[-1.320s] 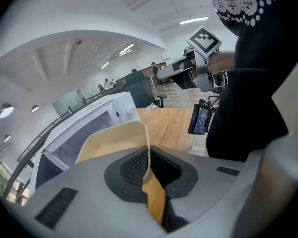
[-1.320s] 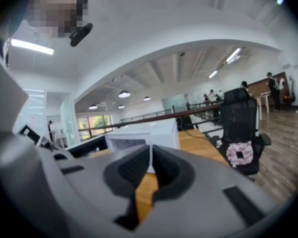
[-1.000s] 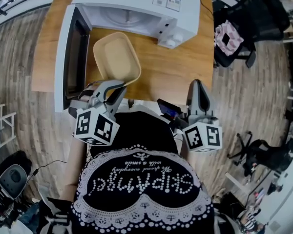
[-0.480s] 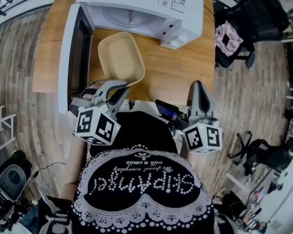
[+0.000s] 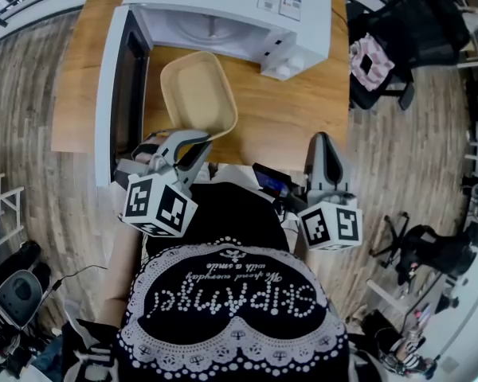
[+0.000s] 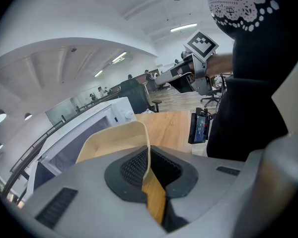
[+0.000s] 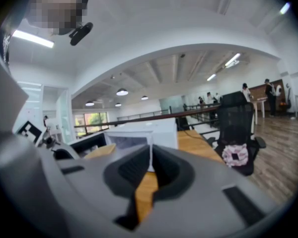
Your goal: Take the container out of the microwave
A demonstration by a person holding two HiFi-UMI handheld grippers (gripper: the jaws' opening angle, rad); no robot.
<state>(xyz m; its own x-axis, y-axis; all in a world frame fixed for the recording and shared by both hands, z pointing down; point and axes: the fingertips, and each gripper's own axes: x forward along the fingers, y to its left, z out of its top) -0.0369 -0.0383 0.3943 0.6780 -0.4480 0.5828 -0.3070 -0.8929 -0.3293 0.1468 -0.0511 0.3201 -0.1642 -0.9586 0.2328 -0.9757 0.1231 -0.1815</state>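
The left gripper [image 5: 190,143] pinches the near rim of the beige container [image 5: 195,94] before the microwave [image 5: 223,2] (door [image 5: 114,94] open); the right gripper [image 5: 325,146] is closed, empty.

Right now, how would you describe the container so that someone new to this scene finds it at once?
Find the white microwave oven with its door open on the light wooden table. Just in front of its opening is a shallow, pale beige rounded-rectangle container, empty. It is the only dish there, and the left gripper is clamped on its near rim.
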